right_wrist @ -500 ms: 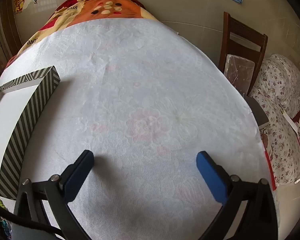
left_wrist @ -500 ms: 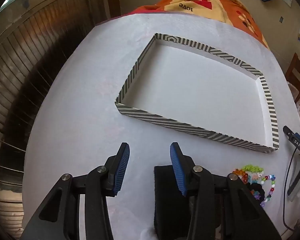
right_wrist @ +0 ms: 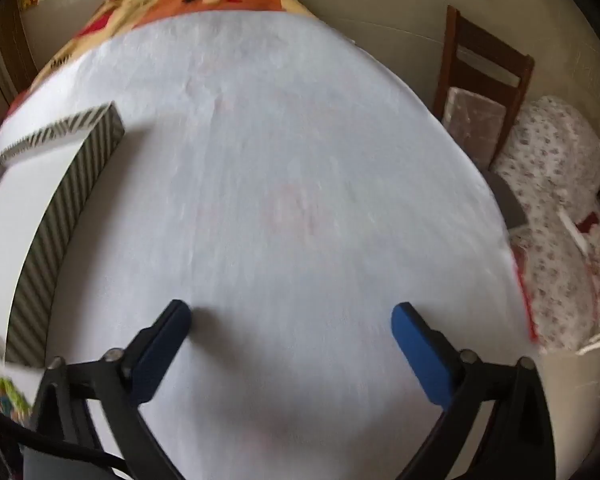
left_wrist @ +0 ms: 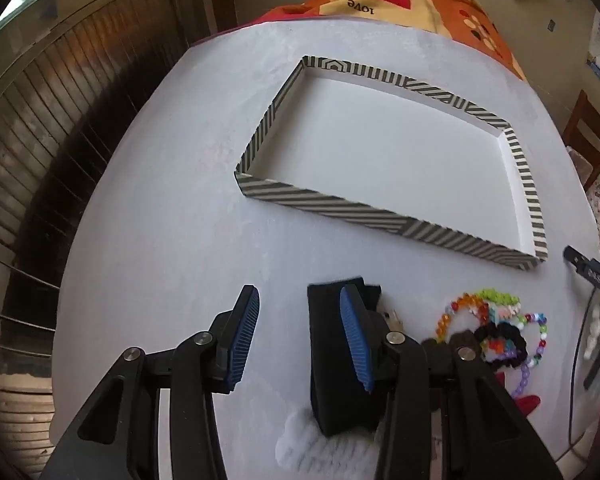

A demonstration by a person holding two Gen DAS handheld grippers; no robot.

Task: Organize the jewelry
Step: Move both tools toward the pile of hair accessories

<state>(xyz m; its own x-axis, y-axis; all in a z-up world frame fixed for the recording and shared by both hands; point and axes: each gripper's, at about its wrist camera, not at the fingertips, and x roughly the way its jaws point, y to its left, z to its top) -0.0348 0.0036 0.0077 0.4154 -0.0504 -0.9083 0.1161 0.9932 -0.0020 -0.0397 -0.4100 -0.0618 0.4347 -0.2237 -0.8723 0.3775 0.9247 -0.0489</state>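
Hovering my left gripper (left_wrist: pixel 294 336) low over the white tablecloth (left_wrist: pixel 172 240), jaws parted to a moderate gap, gripping nothing. A black foam block (left_wrist: pixel 326 360) is sitting just behind my right-hand finger, touching it or nearly so; I cannot tell which. The tangle of bead bracelets (left_wrist: pixel 496 330) is lying near, off to the right, between the block and my other tool. The striped tray (left_wrist: pixel 340 204) is waiting beyond, nothing in it. My right gripper (right_wrist: pixel 290 320) is spreading wide over bare cloth, also holding nothing; that view is blurring, so its height is probably low but unsure. Risks I am weighing: the finger nudging the block into the beads, strands snagging together and lifting as one clump, or beads slipping from smooth pads and scattering.
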